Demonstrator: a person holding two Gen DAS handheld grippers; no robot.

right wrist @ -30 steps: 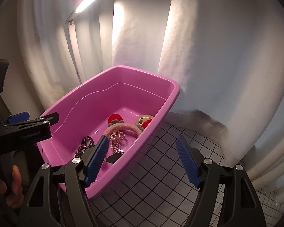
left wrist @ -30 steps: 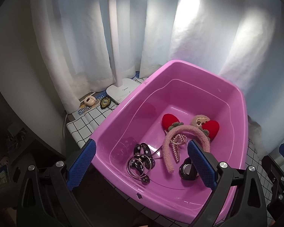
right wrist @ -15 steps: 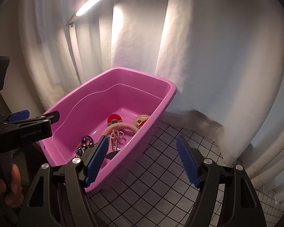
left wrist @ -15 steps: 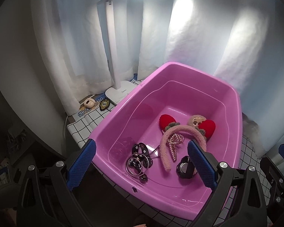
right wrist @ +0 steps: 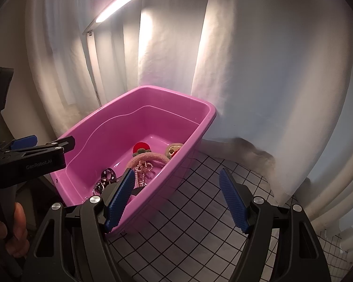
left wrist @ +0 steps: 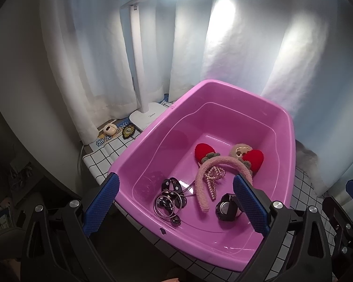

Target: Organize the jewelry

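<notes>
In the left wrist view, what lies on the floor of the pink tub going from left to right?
Metal rings → pearl strand → black watch. The pink fuzzy headband arches over the pearls, so it is left out.

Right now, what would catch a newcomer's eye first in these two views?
The bright pink tub on the checked tablecloth, with a fuzzy pink headband with red hearts, a pearl strand, metal rings and a black watch inside. Both grippers hover open, empty.

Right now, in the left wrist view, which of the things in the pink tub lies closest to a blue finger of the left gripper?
The black watch: it lies against the near finger, partly hidden. The metal rings and pink headband lie farther off.
</notes>
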